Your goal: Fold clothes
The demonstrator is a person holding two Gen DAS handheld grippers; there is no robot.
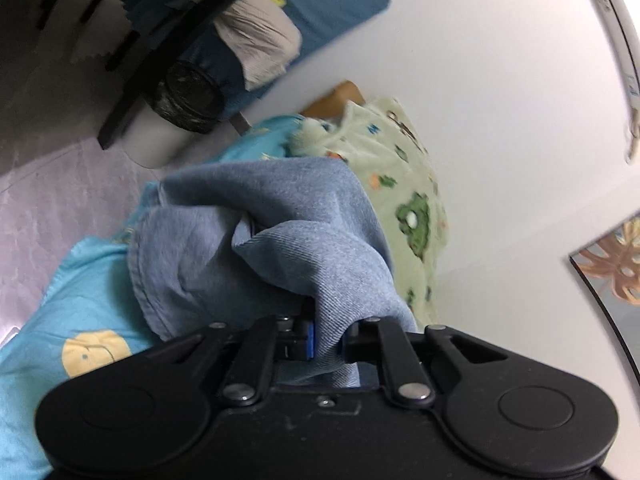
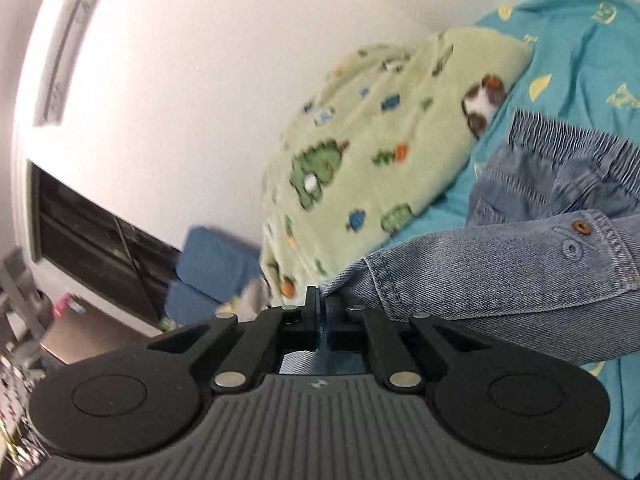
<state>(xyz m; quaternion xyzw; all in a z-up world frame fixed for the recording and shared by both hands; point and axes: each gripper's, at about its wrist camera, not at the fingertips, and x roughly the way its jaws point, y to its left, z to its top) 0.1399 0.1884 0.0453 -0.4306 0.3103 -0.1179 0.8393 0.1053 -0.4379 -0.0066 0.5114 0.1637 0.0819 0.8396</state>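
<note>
Both claws are the same matte black plastic build. The left claw has two big rounded lobes, each with a shallow circular recess, and flat link bars running inward, pinned with shiny silver rivets. There's a small screw in the middle of the body and a bit of blue pad on one finger. The right claw has the same lobes, links and rivets, but its body has a grey ribbed cover with a tiny pale logo near the front edge.

We see one blue jeans shirt; one green blanket with dinosaurs; one bright blue sheet; two grippers.
</note>
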